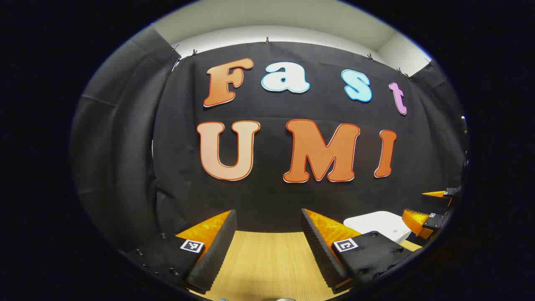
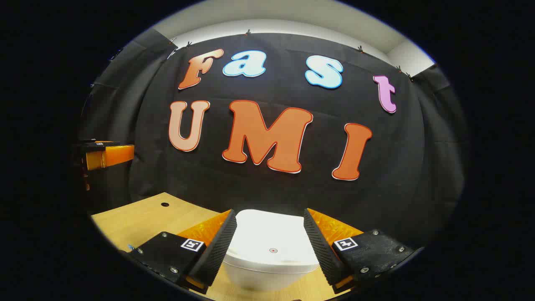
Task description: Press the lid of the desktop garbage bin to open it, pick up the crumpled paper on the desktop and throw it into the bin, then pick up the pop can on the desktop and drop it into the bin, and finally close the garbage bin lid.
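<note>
Right gripper view: 1 closed white bin between 2 spread fingers.

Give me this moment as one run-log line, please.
stage: start | bin: lid closed | right gripper: open, above bin | left gripper: open, over table

Recording booth: black cloth wall, wooden desktop.

Bare table ahead between left gripper fingers. White bin, lid shut, sits between right gripper fingers; cloth wall close behind.
</note>
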Demonstrator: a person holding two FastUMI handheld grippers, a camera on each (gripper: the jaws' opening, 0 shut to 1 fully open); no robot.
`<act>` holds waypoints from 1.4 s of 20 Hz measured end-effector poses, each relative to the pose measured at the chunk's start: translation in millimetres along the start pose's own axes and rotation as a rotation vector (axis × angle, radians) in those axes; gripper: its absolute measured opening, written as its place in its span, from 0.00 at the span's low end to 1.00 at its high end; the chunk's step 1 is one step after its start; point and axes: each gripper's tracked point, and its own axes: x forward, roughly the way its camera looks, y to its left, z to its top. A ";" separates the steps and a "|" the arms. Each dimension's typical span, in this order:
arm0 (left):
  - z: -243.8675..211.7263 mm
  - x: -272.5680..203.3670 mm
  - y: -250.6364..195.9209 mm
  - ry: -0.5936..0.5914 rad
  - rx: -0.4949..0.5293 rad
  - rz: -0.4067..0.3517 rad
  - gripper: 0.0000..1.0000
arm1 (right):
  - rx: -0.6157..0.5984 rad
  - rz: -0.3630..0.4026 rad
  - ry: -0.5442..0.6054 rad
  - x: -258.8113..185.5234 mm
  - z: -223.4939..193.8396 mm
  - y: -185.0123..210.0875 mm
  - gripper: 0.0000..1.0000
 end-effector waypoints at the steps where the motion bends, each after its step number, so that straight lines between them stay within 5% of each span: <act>1: 4.4 6.0 1.1 -0.006 -0.007 -0.002 0.97 | 0.001 0.006 -0.002 4.5 6.6 1.1 0.97; 5: 26.6 14.7 8.1 -0.055 -0.038 0.019 0.99 | -0.020 0.011 -0.076 9.5 39.6 0.2 0.97; 10: 6.2 22.0 -5.2 0.021 0.002 -0.034 0.96 | -0.003 0.017 -0.037 10.5 38.7 2.5 0.97; 19: 24.7 -2.6 -7.9 -0.029 0.061 -0.033 0.99 | -0.031 -0.019 -0.018 0.7 55.6 -27.1 0.95; 25: 22.2 -28.6 -8.5 -0.037 0.071 -0.015 0.98 | -0.021 0.017 -0.010 3.8 61.0 -40.7 0.71; 28: 17.4 -40.3 -5.8 -0.025 0.088 0.000 0.98 | 0.043 0.038 0.063 10.2 46.0 -43.9 0.39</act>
